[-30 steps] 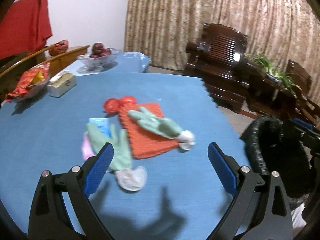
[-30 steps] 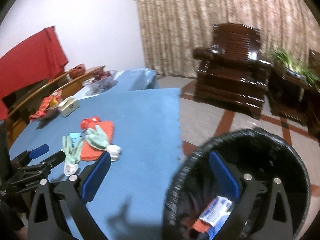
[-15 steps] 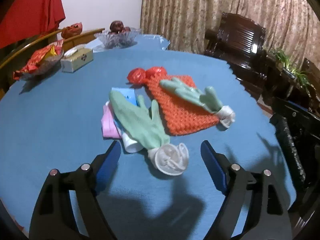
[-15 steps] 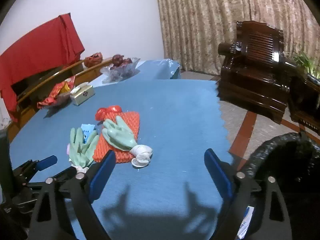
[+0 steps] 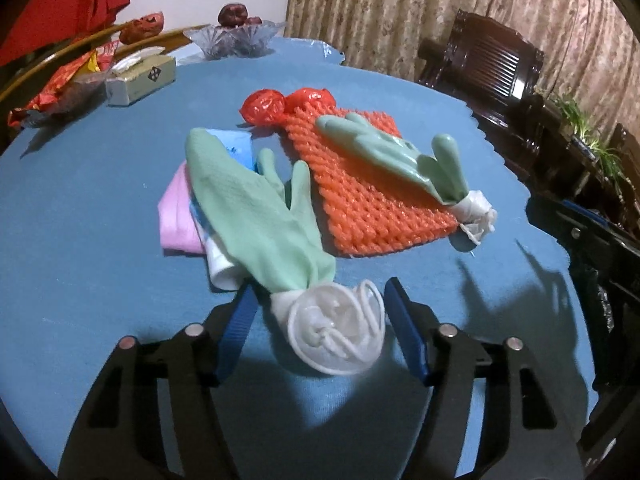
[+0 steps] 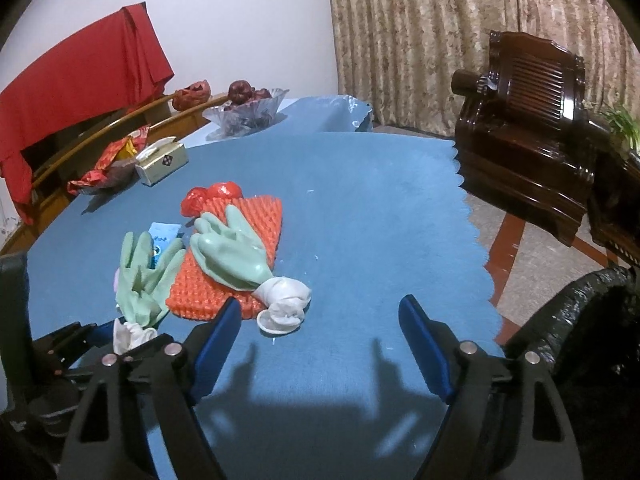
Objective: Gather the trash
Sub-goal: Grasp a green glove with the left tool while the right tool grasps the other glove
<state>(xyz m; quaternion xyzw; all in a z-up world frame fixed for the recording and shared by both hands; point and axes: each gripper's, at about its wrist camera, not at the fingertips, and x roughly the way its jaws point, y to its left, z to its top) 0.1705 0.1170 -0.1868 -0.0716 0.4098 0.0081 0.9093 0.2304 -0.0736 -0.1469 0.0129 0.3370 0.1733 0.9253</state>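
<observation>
Two pale green rubber gloves lie on the blue tablecloth. The near glove ends in a rolled white cuff. My left gripper is low over the table with its jaws closing around that cuff, and a thin gap still shows at the pads. The second glove rests on an orange foam net. My right gripper is closing with nothing between its pads. That glove's cuff lies just ahead of its left fingertip.
Red plastic balls, a blue packet, a pink piece and a white tube lie by the gloves. A black-lined bin stands off the table's right edge. Further back are a tissue box, a fruit bowl and a dark armchair.
The left gripper came down and forward onto the near glove's cuff while its jaws narrowed. The right gripper swung from above the bin to over the table and narrowed slightly.
</observation>
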